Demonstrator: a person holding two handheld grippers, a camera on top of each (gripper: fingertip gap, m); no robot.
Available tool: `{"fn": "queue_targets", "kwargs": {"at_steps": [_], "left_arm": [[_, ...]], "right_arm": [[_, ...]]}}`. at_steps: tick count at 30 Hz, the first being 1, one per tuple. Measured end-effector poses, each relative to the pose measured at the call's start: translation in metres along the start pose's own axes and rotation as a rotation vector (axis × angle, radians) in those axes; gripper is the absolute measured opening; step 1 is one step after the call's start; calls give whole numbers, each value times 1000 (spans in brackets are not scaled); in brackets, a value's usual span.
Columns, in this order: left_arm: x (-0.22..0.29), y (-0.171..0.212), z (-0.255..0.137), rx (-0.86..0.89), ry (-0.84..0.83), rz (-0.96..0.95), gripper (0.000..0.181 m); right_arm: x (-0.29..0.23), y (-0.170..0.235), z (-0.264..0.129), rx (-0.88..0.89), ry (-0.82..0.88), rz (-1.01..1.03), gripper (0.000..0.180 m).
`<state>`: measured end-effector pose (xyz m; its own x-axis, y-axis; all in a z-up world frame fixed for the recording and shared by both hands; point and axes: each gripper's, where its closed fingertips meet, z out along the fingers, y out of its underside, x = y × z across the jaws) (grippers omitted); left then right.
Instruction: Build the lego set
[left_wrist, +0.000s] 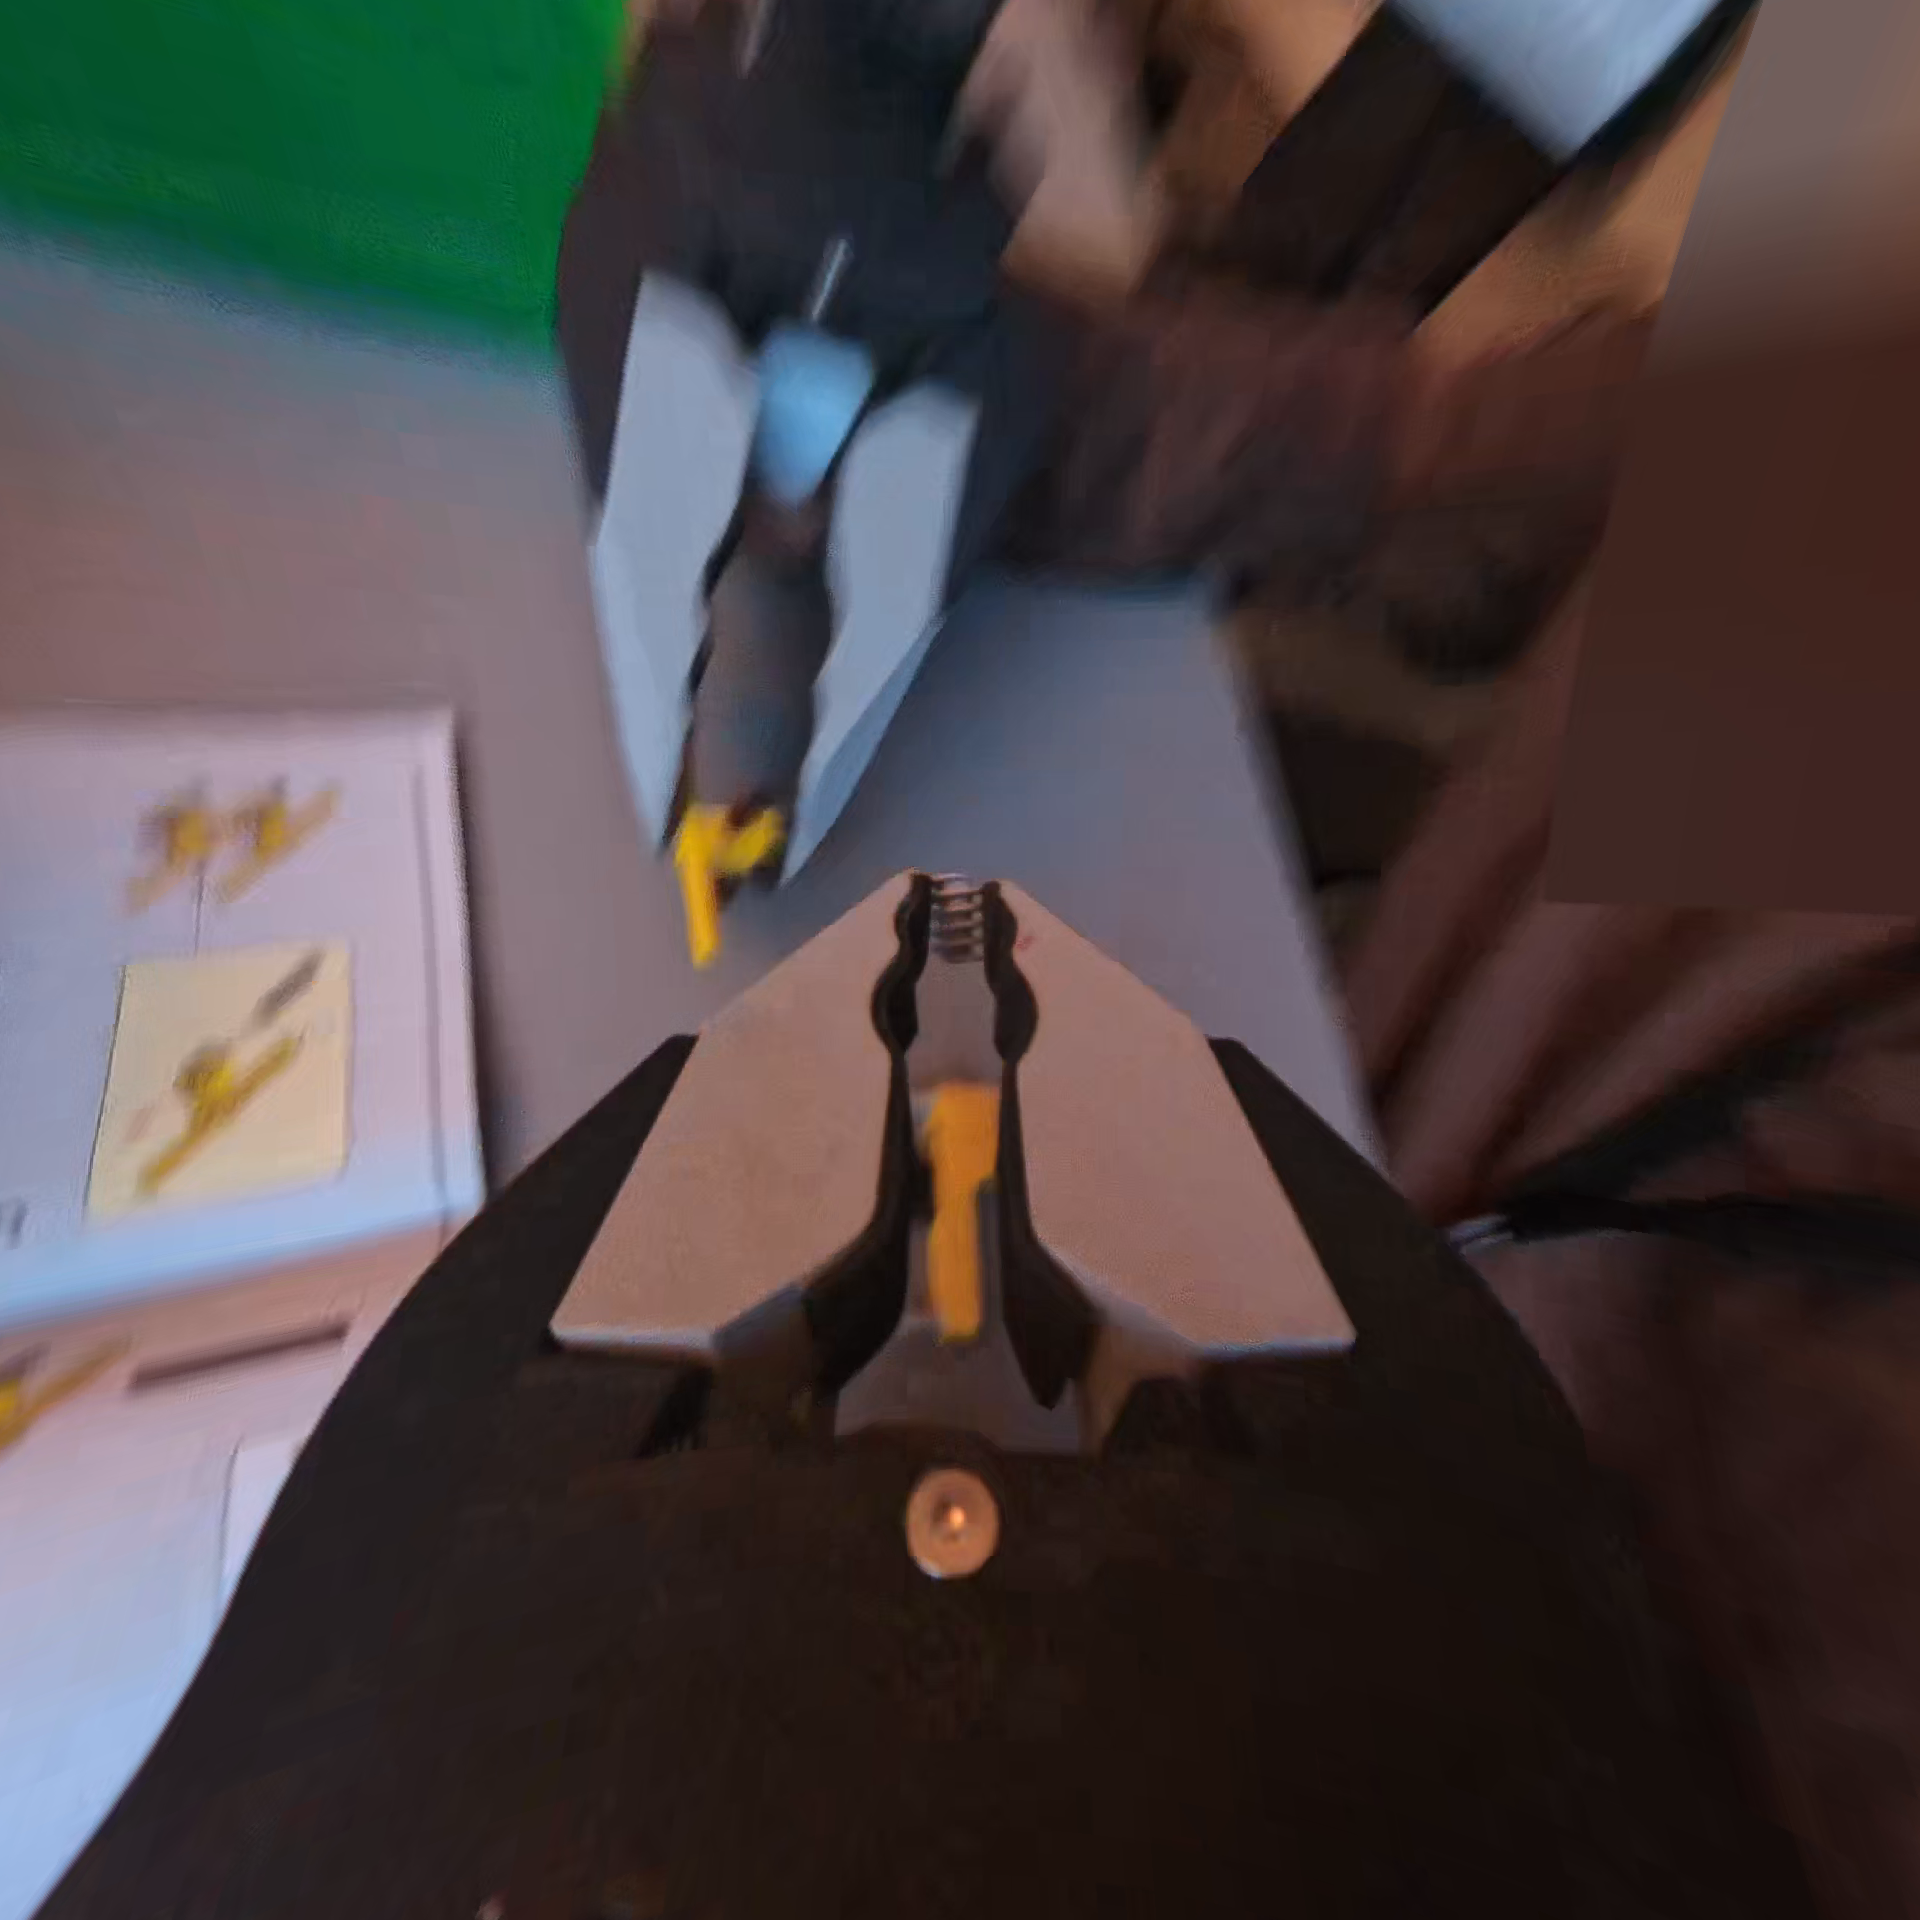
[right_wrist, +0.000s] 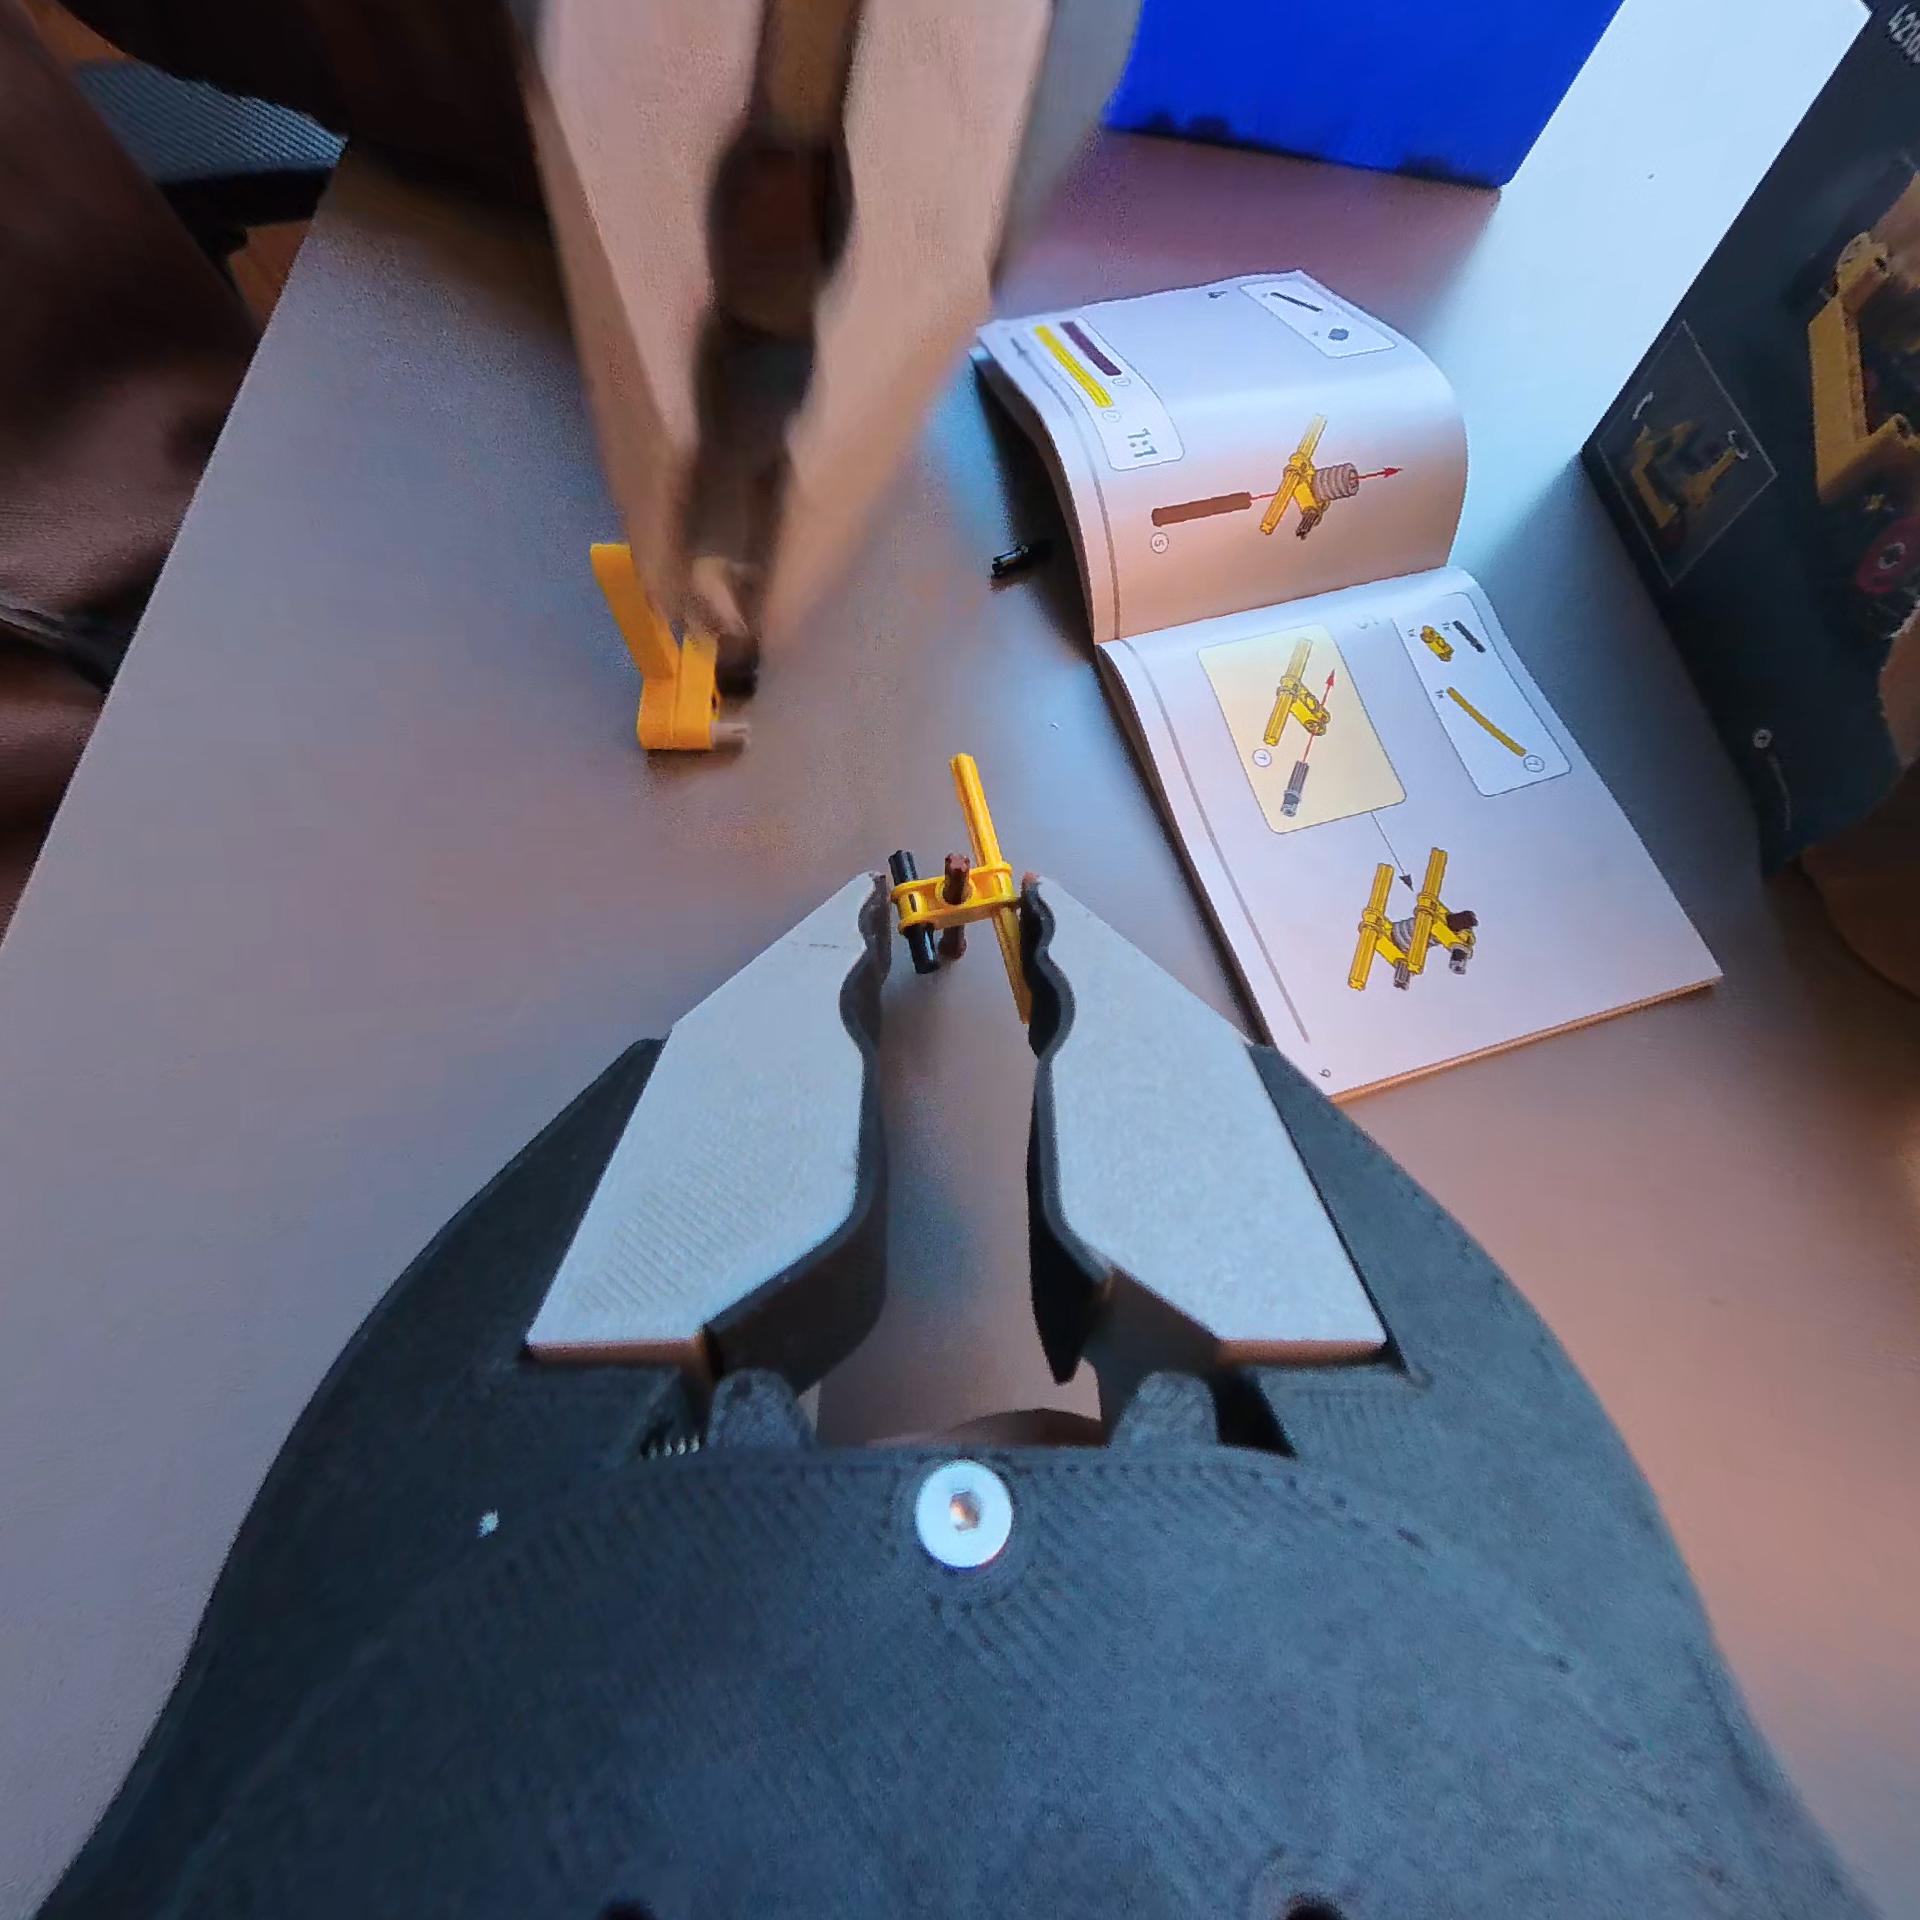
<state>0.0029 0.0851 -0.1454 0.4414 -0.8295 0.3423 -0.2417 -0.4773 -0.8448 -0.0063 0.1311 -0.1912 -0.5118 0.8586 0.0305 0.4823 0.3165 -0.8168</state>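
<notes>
My right gripper (right_wrist: 951, 904) is shut on a small yellow connector assembly (right_wrist: 956, 894), which has a long yellow axle, a black pin and a brown pin, and holds it above the grey table (right_wrist: 416, 935). My left gripper (left_wrist: 956, 914) is nearly closed on a ribbed grey spring-like piece (left_wrist: 956, 920). A yellow part (left_wrist: 956, 1205) sits between its fingers further back. In the right wrist view the left gripper (right_wrist: 717, 634) is blurred and comes down from above with a yellow bent piece (right_wrist: 670, 675) at its tips. The right gripper's yellow assembly (left_wrist: 717, 852) also shows in the left wrist view.
An open instruction booklet (right_wrist: 1351, 727) lies to the right, also visible in the left wrist view (left_wrist: 239, 987). A dark set box (right_wrist: 1818, 468) stands beyond it. A loose black pin (right_wrist: 1013, 561) lies by the booklet. A blue object (right_wrist: 1351, 83) and a green object (left_wrist: 260, 135) lie further away.
</notes>
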Motion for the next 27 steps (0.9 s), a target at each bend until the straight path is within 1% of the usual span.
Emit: {"fn": "queue_targets", "kwargs": {"at_steps": [1, 2, 3, 4, 5, 11, 21, 24, 27], "left_arm": [[21, -26, -17, 183, 101, 61, 7], [39, -48, -39, 364, 174, 155, 7], [46, -65, -58, 514, 170, 244, 7], [51, -75, -71, 618, 155, 335, 7], [52, -79, -78, 675, 136, 382, 7], [57, -74, -67, 632, 71, 493, 7], [59, -73, -66, 619, 66, 506, 7], [64, -72, -68, 635, 58, 570, 7], [71, -71, -70, 703, 32, 730, 7]], "right_arm": [[0, 0, 0, 1, 1, 1, 22], [1, -1, -1, 1, 2, 1, 22], [0, -1, -1, 0, 3, 0, 22], [0, -1, -1, -2, 3, -1, 22], [0, -1, 0, -3, 5, -4, 22], [-2, -1, 2, -7, -1, -8, 22], [-1, -1, 3, -17, 9, -18, 22], [-1, -1, 3, -18, 11, -20, 22], [-2, 0, 4, -23, 10, -22, 22]]}}
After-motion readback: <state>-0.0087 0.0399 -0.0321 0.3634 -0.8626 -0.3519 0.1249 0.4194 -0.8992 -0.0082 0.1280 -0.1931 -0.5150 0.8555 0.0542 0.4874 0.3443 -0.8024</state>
